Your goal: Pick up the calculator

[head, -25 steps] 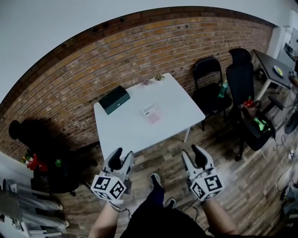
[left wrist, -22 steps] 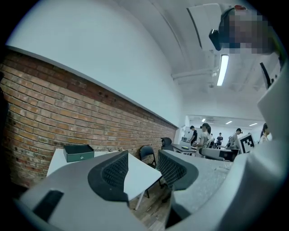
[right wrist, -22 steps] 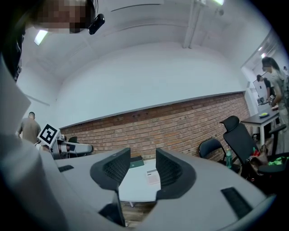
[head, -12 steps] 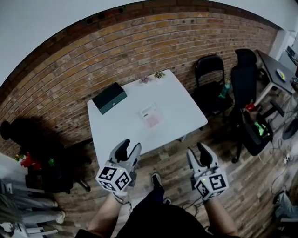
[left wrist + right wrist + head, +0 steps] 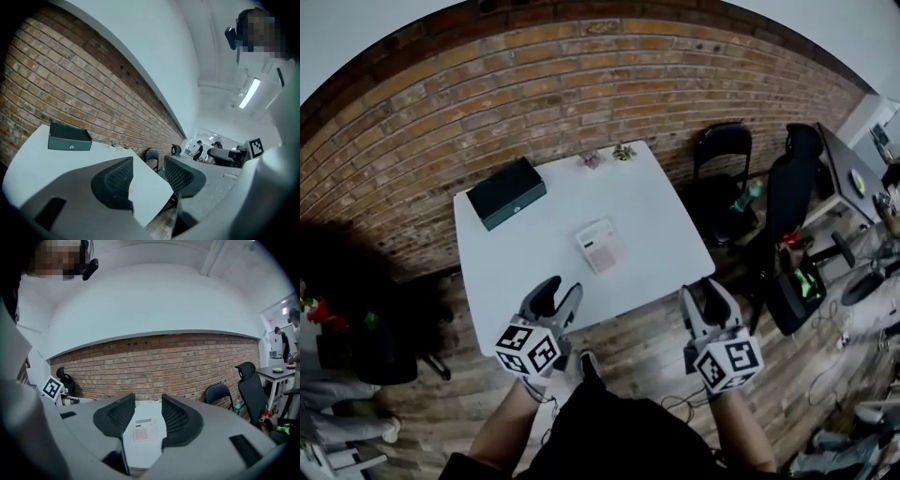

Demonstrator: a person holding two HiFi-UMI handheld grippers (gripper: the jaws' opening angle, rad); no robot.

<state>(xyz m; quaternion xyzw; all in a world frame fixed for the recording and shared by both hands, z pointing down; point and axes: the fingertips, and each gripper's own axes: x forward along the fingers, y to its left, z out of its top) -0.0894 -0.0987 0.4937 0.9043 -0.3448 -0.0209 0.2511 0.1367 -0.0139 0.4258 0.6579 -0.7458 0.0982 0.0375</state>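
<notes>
Calculator [image 5: 602,247] lies mid white desk [image 5: 506,281], untouched, near a dark green box [image 5: 506,191]. Left hand-held gripper [image 5: 555,302] and right hand-held gripper [image 5: 709,300] both released, empty, short of desk edge.

A white table [image 5: 516,267] stands by a brick wall [image 5: 581,89] on wood flooring [image 5: 649,345].

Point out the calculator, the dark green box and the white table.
calculator [image 5: 601,246], head view, middle of its face
dark green box [image 5: 506,192], head view, centre of its lid
white table [image 5: 525,272], head view, bare top
</notes>
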